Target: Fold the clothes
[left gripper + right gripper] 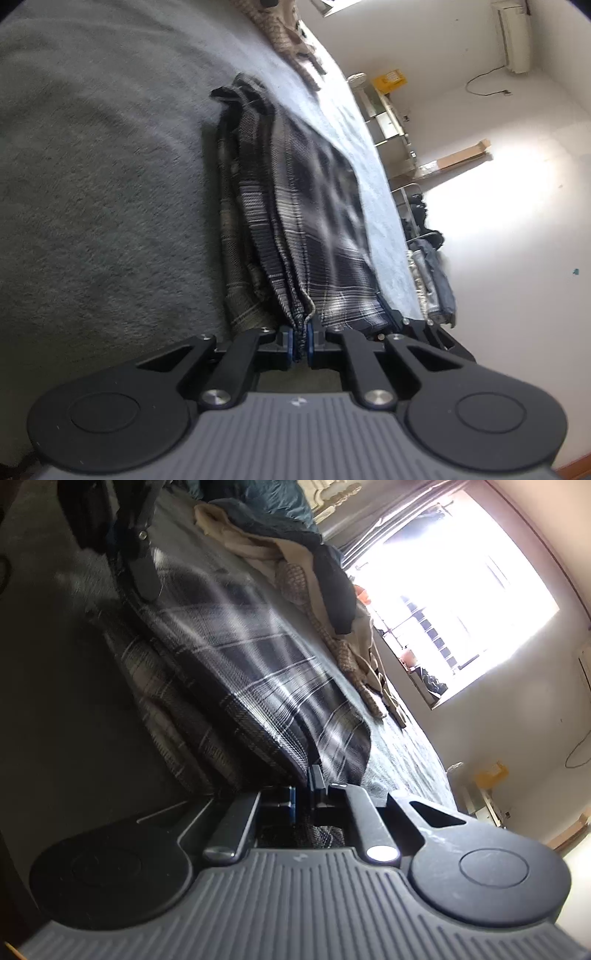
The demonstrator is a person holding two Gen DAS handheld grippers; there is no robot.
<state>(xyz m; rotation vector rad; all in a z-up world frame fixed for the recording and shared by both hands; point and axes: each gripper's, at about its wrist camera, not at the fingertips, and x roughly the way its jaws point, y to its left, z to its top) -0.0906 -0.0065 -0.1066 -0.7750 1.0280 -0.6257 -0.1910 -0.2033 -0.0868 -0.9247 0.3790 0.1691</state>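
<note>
Dark plaid garment lying on the grey blanket of a bed, bunched in lengthwise folds, one layer lifted and stretched taut between both claws. Left claw pressed together, blue pads pinching a gathered hem edge of the plaid cloth. Right claw likewise closed on an edge of the same garment, fabric running from its tips toward the left claw, visible at the far end of the cloth. Beyond the garment, a pile of other clothes heaped on the bed. Further out, a bright window, white walls, and a wall-mounted air conditioner.
</note>
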